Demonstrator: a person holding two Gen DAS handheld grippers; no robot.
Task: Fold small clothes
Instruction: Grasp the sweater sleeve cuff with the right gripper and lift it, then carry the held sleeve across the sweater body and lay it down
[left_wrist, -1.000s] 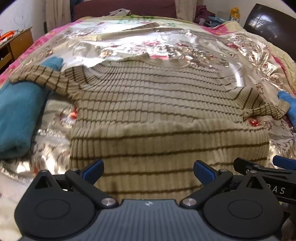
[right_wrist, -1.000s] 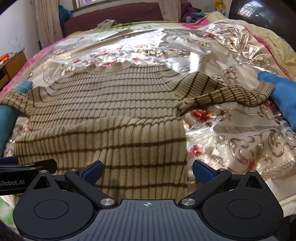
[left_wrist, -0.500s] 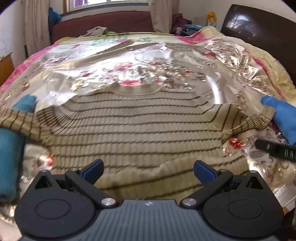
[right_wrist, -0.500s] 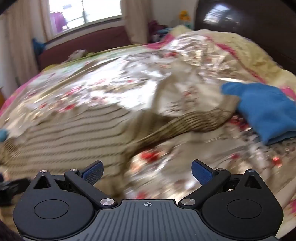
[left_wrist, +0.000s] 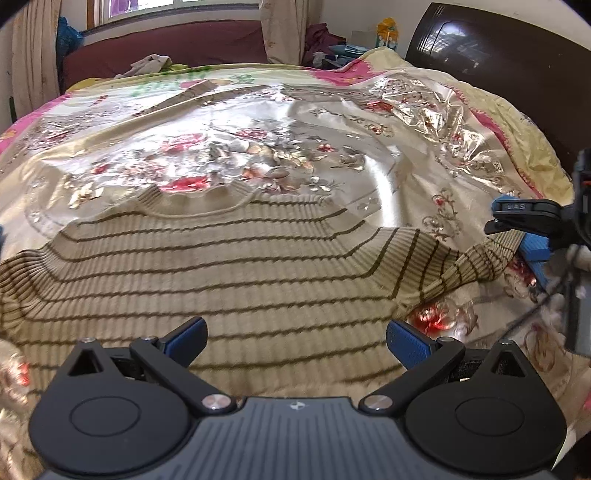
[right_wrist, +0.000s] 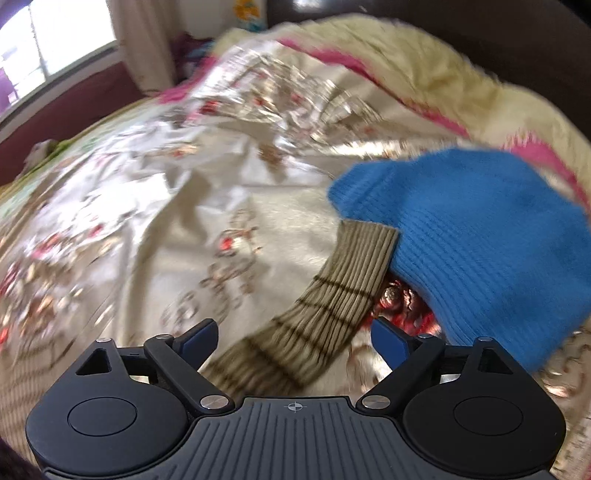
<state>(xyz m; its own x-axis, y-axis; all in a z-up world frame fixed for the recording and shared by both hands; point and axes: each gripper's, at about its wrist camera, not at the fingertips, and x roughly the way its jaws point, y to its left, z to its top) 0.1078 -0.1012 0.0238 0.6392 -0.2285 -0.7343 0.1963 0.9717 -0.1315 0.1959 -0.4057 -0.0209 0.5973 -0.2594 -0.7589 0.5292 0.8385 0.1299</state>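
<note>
A beige sweater (left_wrist: 229, 266) with thin brown stripes lay flat on the shiny flowered bedspread (left_wrist: 258, 122), filling the middle and lower part of the left wrist view. Its collar pointed to the top of the frame. One sleeve (right_wrist: 325, 299) stretched to the right, and its cuff touched a blue knitted garment (right_wrist: 476, 240) in the right half of the right wrist view; this view was blurred.

The left gripper (left_wrist: 295, 338) stood wide open at the bottom centre of its frame, above the body of the sweater, and held nothing. The right gripper (right_wrist: 291, 339) was also wide, but its jaws were closing. The sleeve lay between its fingers in the picture, and the pads did not press on it. In the left wrist view the right gripper appeared at the right edge, near the cuff.
</note>
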